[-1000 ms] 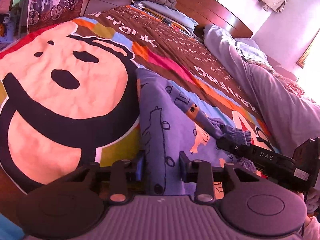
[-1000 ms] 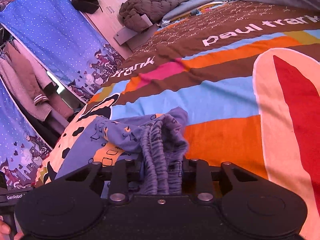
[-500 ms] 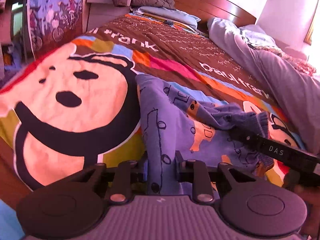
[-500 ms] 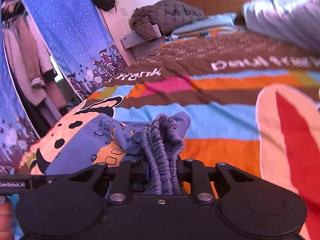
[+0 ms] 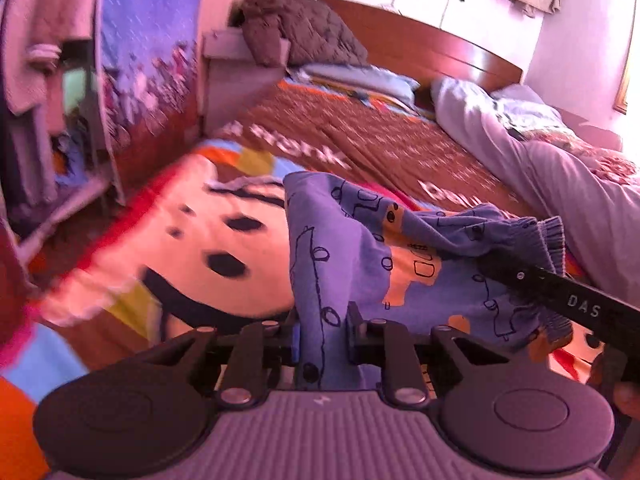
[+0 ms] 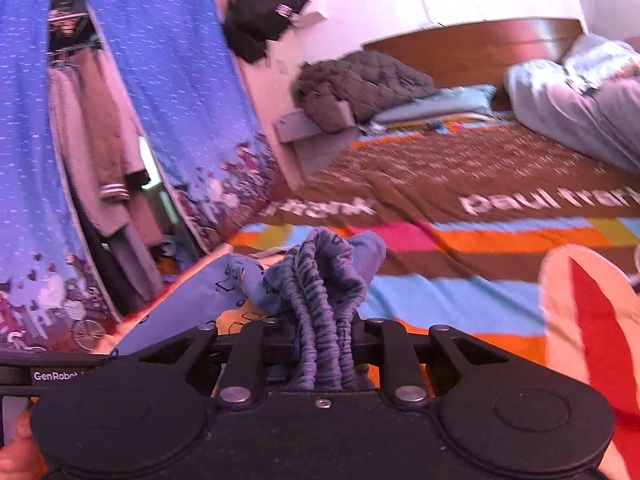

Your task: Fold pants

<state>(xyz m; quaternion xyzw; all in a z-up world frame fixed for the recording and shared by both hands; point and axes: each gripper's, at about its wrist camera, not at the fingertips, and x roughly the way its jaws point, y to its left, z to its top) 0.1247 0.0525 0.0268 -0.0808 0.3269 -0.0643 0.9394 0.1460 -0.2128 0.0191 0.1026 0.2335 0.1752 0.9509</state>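
Note:
The blue pants (image 5: 340, 232), printed with line-drawn cars and orange patches, are lifted off the cartoon bedspread (image 5: 192, 240) and hang between both grippers. My left gripper (image 5: 322, 336) has a fold of the leg cloth between its pads, and its jaws are still closing on it. My right gripper (image 6: 324, 340) is shut on the bunched ribbed waistband (image 6: 320, 280). In the left wrist view the right gripper (image 5: 560, 300) shows as a black bar at the right, holding the waistband. A hand (image 5: 624, 396) shows at the lower right edge.
A grey duvet (image 5: 560, 184) lies heaped along the right side of the bed. A brown quilted jacket (image 5: 304, 32) sits on a bedside unit by the wooden headboard (image 5: 420, 44). A wardrobe with blue curtains (image 6: 160, 120) stands left of the bed.
Both grippers have risen and tilted up, lifting the pants off the bedspread. Their jaws have narrowed on the cloth. More of the room and headboard is in sight.

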